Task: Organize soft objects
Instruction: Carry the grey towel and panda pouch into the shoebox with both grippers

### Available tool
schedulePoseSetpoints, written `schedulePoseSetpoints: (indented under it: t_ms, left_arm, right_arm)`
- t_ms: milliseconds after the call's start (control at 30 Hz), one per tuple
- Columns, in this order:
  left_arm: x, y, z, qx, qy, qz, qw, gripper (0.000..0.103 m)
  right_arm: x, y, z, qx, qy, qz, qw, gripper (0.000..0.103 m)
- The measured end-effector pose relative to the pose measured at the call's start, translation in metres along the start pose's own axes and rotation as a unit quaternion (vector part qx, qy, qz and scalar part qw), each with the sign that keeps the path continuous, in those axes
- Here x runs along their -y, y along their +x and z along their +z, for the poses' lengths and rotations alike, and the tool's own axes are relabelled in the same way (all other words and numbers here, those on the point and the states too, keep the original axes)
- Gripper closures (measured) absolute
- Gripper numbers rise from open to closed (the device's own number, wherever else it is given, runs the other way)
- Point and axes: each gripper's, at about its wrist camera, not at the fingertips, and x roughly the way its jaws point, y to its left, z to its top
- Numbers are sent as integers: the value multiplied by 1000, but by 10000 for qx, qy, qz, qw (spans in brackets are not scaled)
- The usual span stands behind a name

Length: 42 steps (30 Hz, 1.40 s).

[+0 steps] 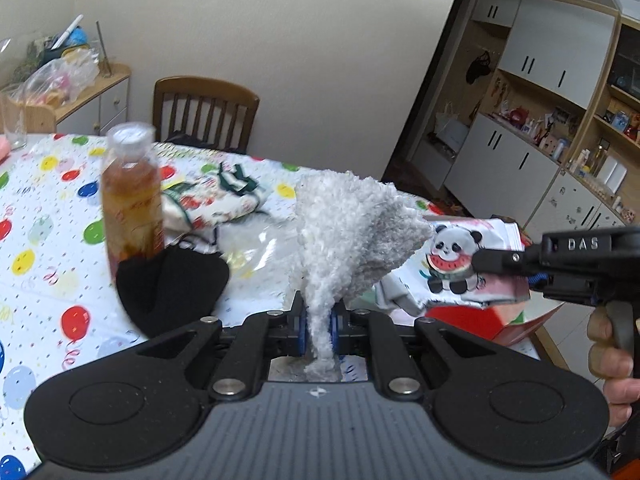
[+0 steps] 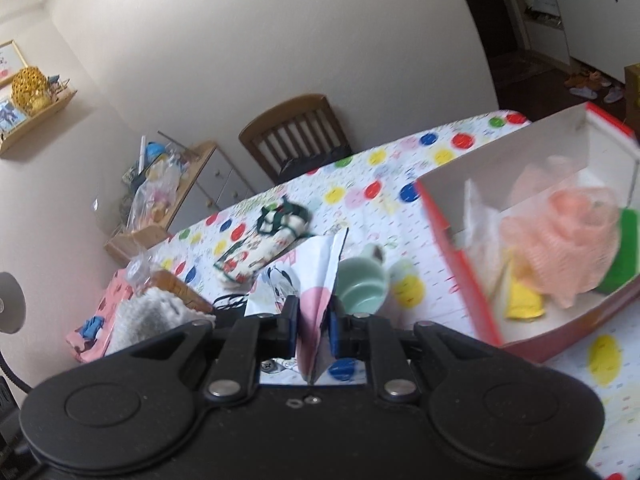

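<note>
My left gripper [image 1: 319,330] is shut on a fluffy white cloth [image 1: 344,232], which it holds above the table. A panda-print cloth [image 1: 452,260] hangs to the right of it, with my right gripper [image 1: 478,260] shut on its edge. In the right wrist view that panda cloth [image 2: 316,312] stands folded between the right gripper's [image 2: 315,330] pads. The fluffy cloth [image 2: 152,316] shows at lower left there. A red box with a white inside [image 2: 460,248] lies to the right and holds a peach mesh pouf [image 2: 568,240], a green item [image 2: 624,256] and a yellow item [image 2: 524,300].
The table has a balloon-print cover [image 1: 48,240]. On it stand a bottle of amber drink [image 1: 132,200] and a pale green cup [image 2: 362,284]. A black cloth [image 1: 172,284] and a Christmas-print cloth [image 1: 216,200] lie nearby. A wooden chair [image 1: 204,112] stands behind the table.
</note>
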Motion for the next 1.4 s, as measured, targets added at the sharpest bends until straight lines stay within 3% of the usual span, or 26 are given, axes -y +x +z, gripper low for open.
schedulePoseSetpoints:
  t_ms: [333,800,1033,1233,1400]
  left_arm:
    - [62,20,15,-37,305,-173,9994,93]
    - [155,78,35,-149,681,-398,9968,93]
    - [194,113,45,-299,762,-402,9958,93]
    - [215,150,54,-550,741,-276,9954,93]
    - [225,183,60,-829,774,-138,9935,93]
  right_arm:
    - [60,-50,26,470,5,-383,9982,89]
    - [161,-98,69,1147,54,-1113,9871,89]
    - [205,-88,80,1087,-236,-1585,9811,89]
    - [228,-66,93,892,-472,-1709,9801,89]
    - [226,-40,97,660,-1156,-1778,9750,89]
